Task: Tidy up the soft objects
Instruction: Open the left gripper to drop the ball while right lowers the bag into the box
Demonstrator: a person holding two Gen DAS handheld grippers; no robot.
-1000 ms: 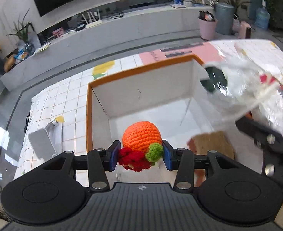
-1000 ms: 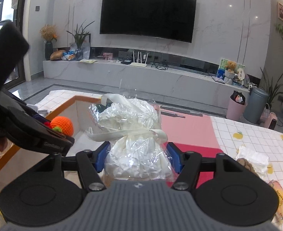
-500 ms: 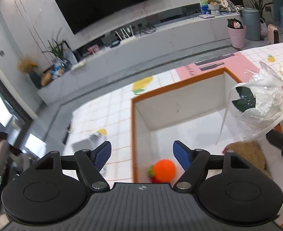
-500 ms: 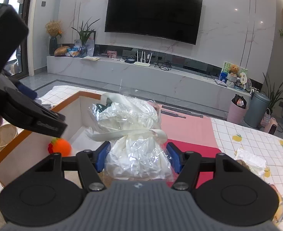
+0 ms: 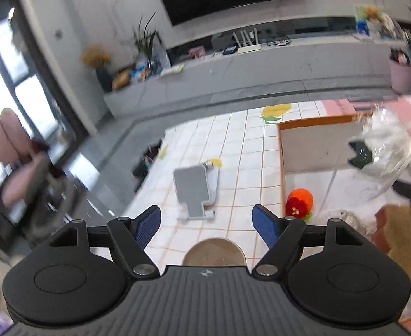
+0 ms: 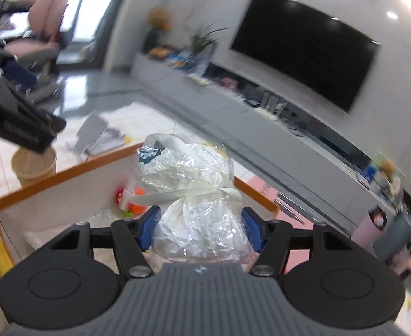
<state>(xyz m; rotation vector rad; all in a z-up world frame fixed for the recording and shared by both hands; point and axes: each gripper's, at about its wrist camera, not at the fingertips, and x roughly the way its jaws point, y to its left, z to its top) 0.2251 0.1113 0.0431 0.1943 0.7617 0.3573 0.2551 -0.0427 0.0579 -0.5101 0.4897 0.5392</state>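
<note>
Your right gripper [image 6: 199, 231] jaws clamp crinkly bag [image 6: 197, 204] — slick film may slip short of box [image 6: 65, 184]; left gripper [image 5: 206, 225] jaws wide, empty.

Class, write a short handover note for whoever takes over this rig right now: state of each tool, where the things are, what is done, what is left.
Left tool: open, holding nothing, over the tiled table.
Right tool: shut on the plastic bag, held above the box.
Done: the knitted orange toy lies inside the box.
Left: lower the bag into the box and let go.
</note>
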